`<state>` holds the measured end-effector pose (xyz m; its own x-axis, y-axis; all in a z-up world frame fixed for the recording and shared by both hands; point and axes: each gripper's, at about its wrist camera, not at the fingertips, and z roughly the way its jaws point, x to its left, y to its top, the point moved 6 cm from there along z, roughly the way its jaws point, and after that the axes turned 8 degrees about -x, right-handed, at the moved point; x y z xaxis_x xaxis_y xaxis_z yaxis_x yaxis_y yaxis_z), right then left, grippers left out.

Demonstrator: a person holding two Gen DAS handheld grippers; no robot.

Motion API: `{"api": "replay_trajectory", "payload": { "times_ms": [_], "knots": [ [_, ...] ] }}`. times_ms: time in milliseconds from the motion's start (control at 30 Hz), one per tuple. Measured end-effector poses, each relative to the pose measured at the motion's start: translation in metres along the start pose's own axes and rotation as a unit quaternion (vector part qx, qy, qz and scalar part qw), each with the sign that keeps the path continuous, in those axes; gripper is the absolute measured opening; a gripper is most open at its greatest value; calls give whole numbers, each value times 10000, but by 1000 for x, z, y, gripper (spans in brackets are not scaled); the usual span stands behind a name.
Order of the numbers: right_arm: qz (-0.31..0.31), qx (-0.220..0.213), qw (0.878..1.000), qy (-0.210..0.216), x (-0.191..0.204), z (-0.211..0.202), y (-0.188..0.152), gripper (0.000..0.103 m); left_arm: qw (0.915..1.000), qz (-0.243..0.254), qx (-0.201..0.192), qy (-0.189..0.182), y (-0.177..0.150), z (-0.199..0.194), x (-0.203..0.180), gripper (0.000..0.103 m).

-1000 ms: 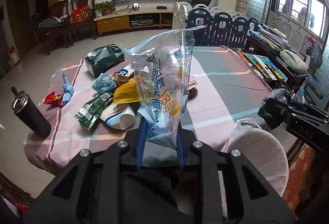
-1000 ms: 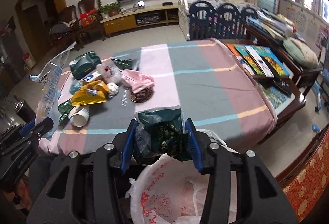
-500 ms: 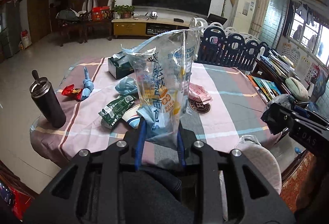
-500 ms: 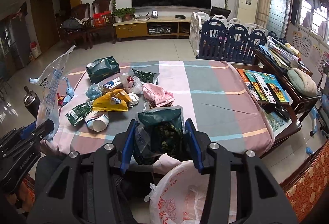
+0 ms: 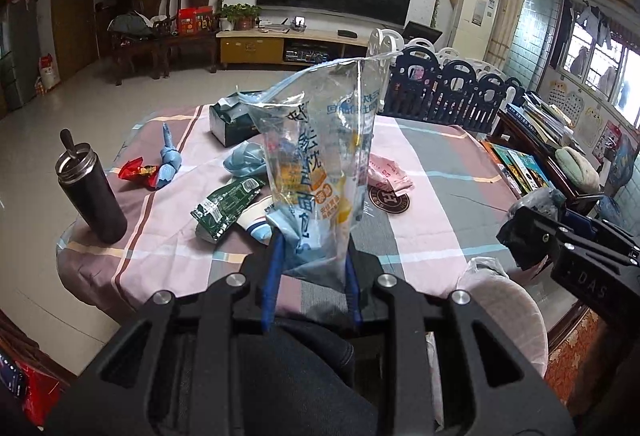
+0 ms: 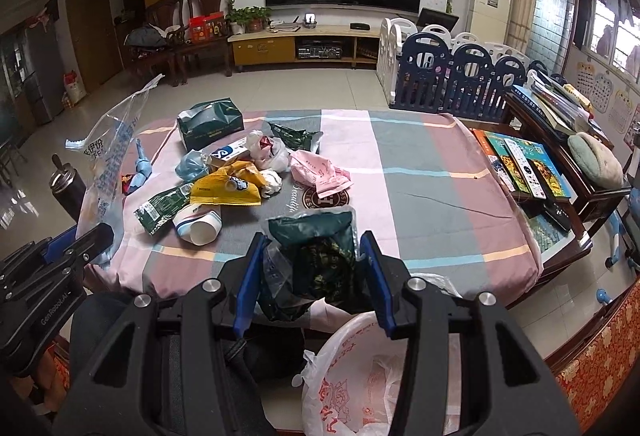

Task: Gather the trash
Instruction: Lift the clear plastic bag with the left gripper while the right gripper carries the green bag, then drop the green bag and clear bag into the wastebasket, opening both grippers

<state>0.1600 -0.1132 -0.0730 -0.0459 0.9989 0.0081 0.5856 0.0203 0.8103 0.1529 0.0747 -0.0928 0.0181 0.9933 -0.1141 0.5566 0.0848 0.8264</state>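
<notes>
My left gripper (image 5: 314, 256) is shut on a clear printed plastic bag (image 5: 320, 156), held upright above the table's near edge; the bag also shows in the right wrist view (image 6: 108, 152). My right gripper (image 6: 314, 256) is shut on a dark green crumpled wrapper (image 6: 316, 260), held just above a bin lined with a white bag (image 6: 360, 372), which also shows in the left wrist view (image 5: 508, 304). A pile of trash lies on the table: yellow bag (image 6: 226, 188), paper cup (image 6: 198, 226), green packet (image 6: 160, 206), pink bag (image 6: 320, 172).
A black flask (image 5: 90, 192) stands at the table's left corner. A green tissue box (image 6: 210, 122) and a round coaster (image 6: 326, 196) sit on the checked tablecloth (image 6: 420, 172). Books lie on a side table (image 6: 532, 164) to the right. A playpen fence (image 6: 452, 76) stands behind.
Both grippers have risen and tilted up with their loads held; the views now show more of the room. The right gripper has drawn back over the bin.
</notes>
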Motion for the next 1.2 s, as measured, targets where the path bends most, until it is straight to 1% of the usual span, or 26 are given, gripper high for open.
{"api": "replay_trajectory", "payload": {
  "times_ms": [133, 267, 300, 400, 467, 500, 533, 567, 600, 633, 667, 700, 733, 767, 800, 867, 900, 967, 1000, 1033, 1067, 1100, 1133, 1200],
  "knots": [
    [-6, 141, 9997, -188, -16, 2, -15, 47, 9999, 38, 76, -102, -4, 3, -6, 29],
    [190, 530, 9975, -430, -48, 12, -44, 47, 9998, 87, 102, -116, -7, 4, -9, 29],
    [147, 680, 9959, -579, -57, 14, -57, 47, 9998, 92, 103, -120, -7, 4, -8, 29],
    [43, 1350, 9871, -859, -80, 23, -109, 47, 9997, 125, 116, -159, -8, 4, -13, 29],
    [266, 1777, 9787, -994, -98, 28, -140, 51, 9991, 191, 204, -318, -13, 7, -23, 29],
    [505, 2067, 9722, -978, -109, 33, -158, 56, 9987, 217, 251, -388, -16, 9, -27, 29],
    [697, 2210, 9681, -957, -117, 35, -168, 59, 9978, 271, 332, -499, -20, 11, -35, 29],
    [851, 2260, 9655, -972, -125, 36, -174, 59, 9963, 346, 448, -647, -26, 14, -46, 29],
    [1062, 2221, 9636, -1046, -137, 34, -176, 60, 9947, 395, 540, -785, -32, 16, -54, 29],
    [1255, 2109, 9626, -1146, -148, 31, -174, 62, 9914, 454, 681, -1021, -39, 19, -67, 29],
    [1517, 1899, 9615, -1282, -162, 24, -168, 64, 9857, 537, 886, -1332, -50, 23, -83, 29],
    [1711, 1705, 9601, -1410, -173, 18, -161, 69, 9825, 612, 999, -1449, -57, 26, -92, 29],
    [1924, 1453, 9574, -1591, -188, 10, -153, 74, 9760, 830, 1206, -1610, -70, 31, -109, 29],
    [2098, 1215, 9538, -1776, -200, 2, -145, 75, 9714, 989, 1329, -1702, -80, 34, -122, 29],
    [2271, 960, 9485, -1990, -215, -7, -136, 76, 9648, 1177, 1478, -1828, -91, 38, -135, 29],
    [2550, 575, 9377, -2289, -239, -24, -123, 76, 9459, 1611, 1799, -2168, -116, 45, -168, 30],
    [2678, 428, 9328, -2372, -248, -31, -118, 76, 9390, 1782, 1896, -2248, -125, 48, -178, 31],
    [2892, 221, 9253, -2443, -262, -41, -111, 78, 9195, 2254, 2122, -2424, -149, 54, -203, 32],
    [2953, 171, 9236, -2440, -266, -44, -110, 81, 9111, 2433, 2179, -2515, -158, 55, -211, 34],
    [2992, 137, 9226, -2433, -267, -45, -109, 82, 9000, 2614, 2249, -2666, -169, 56, -222, 40],
    [2997, 130, 9227, -2421, -266, -44, -108, 82, 8933, 2685, 2294, -2778, -174, 56, -226, 45],
    [2976, 147, 9237, -2407, -264, -42, -108, 82, 8912, 2719, 2291, -2817, -177, 55, -228, 59],
    [2931, 176, 9259, -2378, -260, -39, -109, 82, 8939, 2742, 2199, -2781, -176, 55, -227, 73],
    [2791, 238, 9323, -2288, -250, -32, -110, 82, 9037, 2709, 2014, -2633, -166, 57, -222, 81]
  ]
}}
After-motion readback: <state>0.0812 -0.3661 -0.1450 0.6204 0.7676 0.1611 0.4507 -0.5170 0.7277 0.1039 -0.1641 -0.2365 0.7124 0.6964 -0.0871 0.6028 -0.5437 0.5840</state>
